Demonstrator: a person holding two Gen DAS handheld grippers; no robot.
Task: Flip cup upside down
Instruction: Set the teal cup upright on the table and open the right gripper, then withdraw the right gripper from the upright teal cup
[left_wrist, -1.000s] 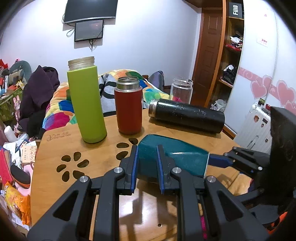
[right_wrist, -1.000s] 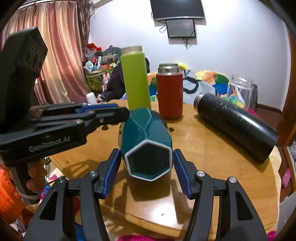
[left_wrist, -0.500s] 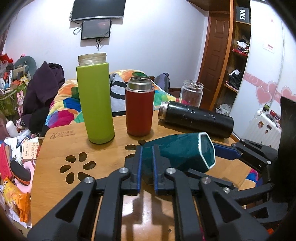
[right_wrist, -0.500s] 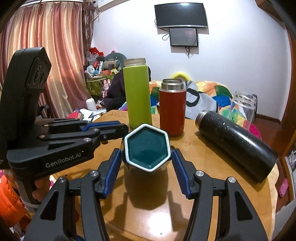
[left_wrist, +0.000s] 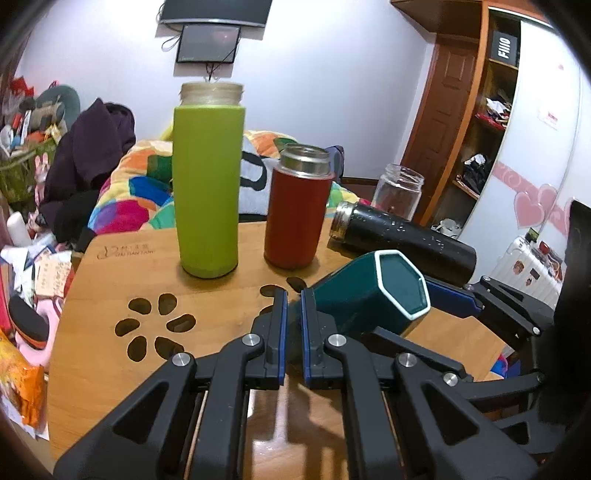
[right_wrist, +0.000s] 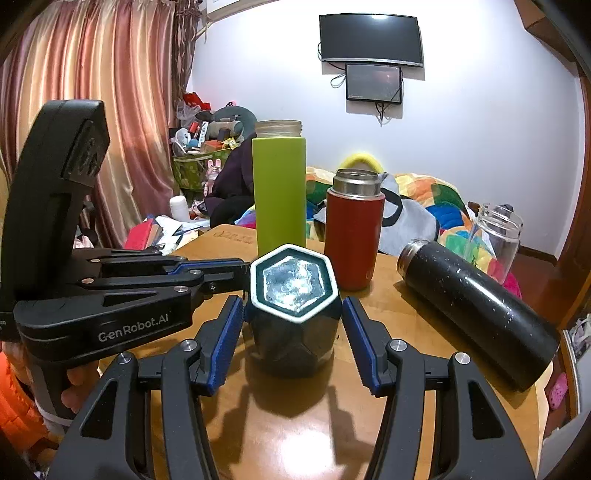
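Hiding the cup's (left_wrist: 365, 295) lower end, your left hand-held gripper (left_wrist: 293, 325) pinches it narrowly — the teal cup tilts above the wooden bench (left_wrist: 110, 288), white rim up. Your right hand-held gripper (right_wrist: 291, 332) brackets it, spread wide, apart — contact unclear. Behind, a cluttered bedroom.

cup (right_wrist: 293, 317) teal, hexagonal, mouth tilted up, base near table (right_wrist: 406, 332) | right gripper (right_wrist: 291, 343) fingers spread either side of cup, gaps showing | left gripper (right_wrist: 243, 271) reaches in from left, tips at cup's side | behind: green bottle (right_wrist: 279, 188), red flask (right_wrist: 352, 236) upright; black flask (right_wrist: 476, 314) lying; jar (right_wrist: 495, 236)
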